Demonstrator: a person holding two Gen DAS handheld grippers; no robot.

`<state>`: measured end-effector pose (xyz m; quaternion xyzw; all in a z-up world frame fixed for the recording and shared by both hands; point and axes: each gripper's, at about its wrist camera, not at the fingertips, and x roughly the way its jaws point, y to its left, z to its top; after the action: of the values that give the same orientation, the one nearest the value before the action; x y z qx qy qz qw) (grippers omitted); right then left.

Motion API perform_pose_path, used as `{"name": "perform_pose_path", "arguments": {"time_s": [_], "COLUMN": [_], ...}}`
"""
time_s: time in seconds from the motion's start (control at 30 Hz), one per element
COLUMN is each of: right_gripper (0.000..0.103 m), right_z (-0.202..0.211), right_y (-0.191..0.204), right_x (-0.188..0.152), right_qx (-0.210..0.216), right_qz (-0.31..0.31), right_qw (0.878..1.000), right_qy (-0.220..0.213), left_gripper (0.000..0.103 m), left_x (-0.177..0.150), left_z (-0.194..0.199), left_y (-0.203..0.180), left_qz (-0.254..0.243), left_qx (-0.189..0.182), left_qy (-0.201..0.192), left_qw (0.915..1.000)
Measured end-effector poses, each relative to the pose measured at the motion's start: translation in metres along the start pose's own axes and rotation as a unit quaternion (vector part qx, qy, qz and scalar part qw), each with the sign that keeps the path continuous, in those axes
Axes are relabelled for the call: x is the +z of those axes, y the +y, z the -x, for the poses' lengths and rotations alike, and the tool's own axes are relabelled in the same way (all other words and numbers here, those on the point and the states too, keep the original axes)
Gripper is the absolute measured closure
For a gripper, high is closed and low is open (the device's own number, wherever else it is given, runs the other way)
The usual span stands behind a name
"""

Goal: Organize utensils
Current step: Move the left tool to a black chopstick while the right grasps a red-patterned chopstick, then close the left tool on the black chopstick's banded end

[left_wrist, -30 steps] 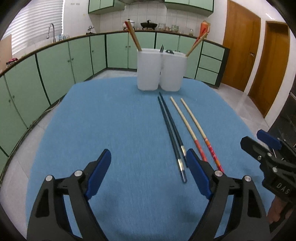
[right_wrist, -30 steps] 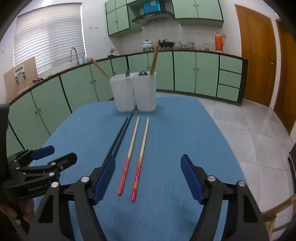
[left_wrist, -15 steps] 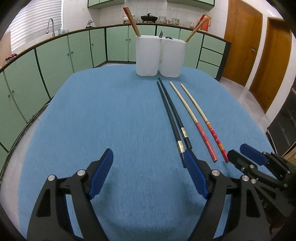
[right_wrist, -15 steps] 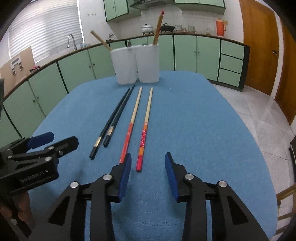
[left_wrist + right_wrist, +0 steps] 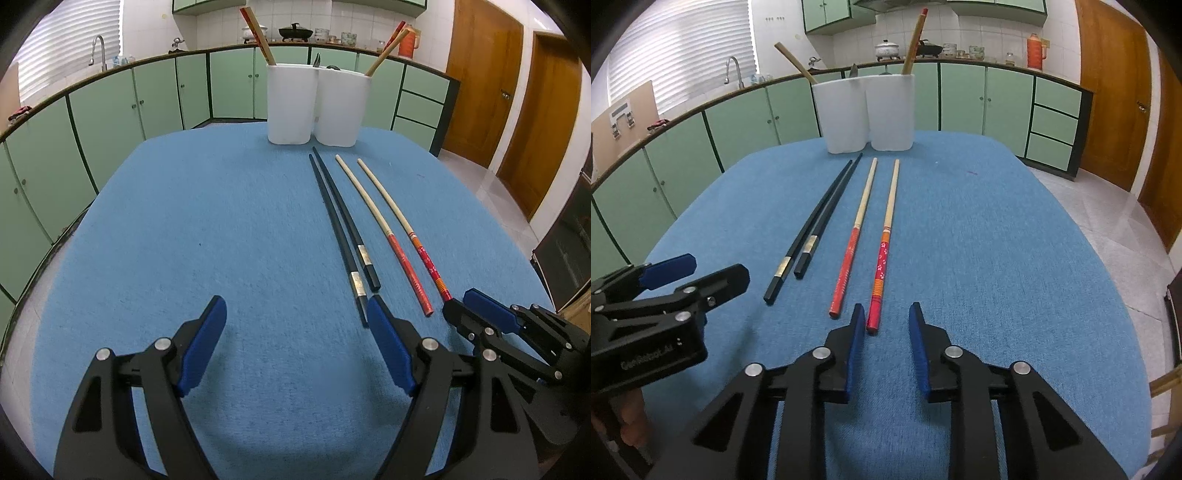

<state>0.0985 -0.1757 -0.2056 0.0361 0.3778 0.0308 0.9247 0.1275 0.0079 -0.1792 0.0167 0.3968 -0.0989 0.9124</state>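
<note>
The right tongs (image 5: 886, 325) hover low over the blue tablecloth (image 5: 997, 258), their blue-padded fingers (image 5: 918, 343) parted by a narrow gap and holding nothing, and the red butt of the nearest chopstick (image 5: 884, 251) lies just ahead of that gap, a little to the left, close against the left finger's tip. That chopstick, pale wood with an orange band and a flowered red handle, runs straight away from the tongs toward the two white holders (image 5: 866, 112) at the far edge of the cloth, so its long axis is nearly in line with the fingers and not across them. Its mate (image 5: 854, 236), with a plainer red handle, lies just beside it to the left, roughly parallel but apart. Farther left lie two black chopsticks (image 5: 812, 236), touching near their far tips. The left tongs (image 5: 295, 325) are spread wide and empty, with the butt of one black chopstick just at the tip of their right finger. By this layout, the right hand is the nearer one for the flowered chopstick and likely needs a small shift left, while the left hand is the nearer one for the black pair. Each holder already has a few sticks standing in it.
</note>
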Motion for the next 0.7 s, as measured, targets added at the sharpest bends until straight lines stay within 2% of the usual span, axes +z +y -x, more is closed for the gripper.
{"name": "perform_pose_path", "arguments": {"time_s": [0.17,0.43,0.57,0.7], "right_gripper": [0.097,0.097,0.097,0.097], "right_z": [-0.001,0.004,0.006,0.008], "right_y": [0.002,-0.006,-0.008,-0.01], "right_x": [0.0,0.0,0.0,0.001], "right_qx": [-0.002,0.003,0.001,0.001], "right_qz": [0.007,-0.012,-0.013,-0.017], "right_qw": [1.0,1.0,1.0,1.0], "right_qy": [-0.001,-0.006,-0.007,-0.01], "left_gripper": [0.027,0.028,0.033,0.043], "left_x": [-0.001,-0.003,-0.005,-0.005], "left_z": [-0.001,-0.001,-0.006,-0.012], "left_y": [-0.004,-0.012,-0.02,-0.024], "left_qz": [-0.003,-0.007,-0.017,-0.018], "left_qx": [0.0,-0.007,-0.013,-0.014], "left_qy": [-0.001,0.001,0.008,0.016], "left_qw": [1.0,1.0,0.9997,0.9996]}}
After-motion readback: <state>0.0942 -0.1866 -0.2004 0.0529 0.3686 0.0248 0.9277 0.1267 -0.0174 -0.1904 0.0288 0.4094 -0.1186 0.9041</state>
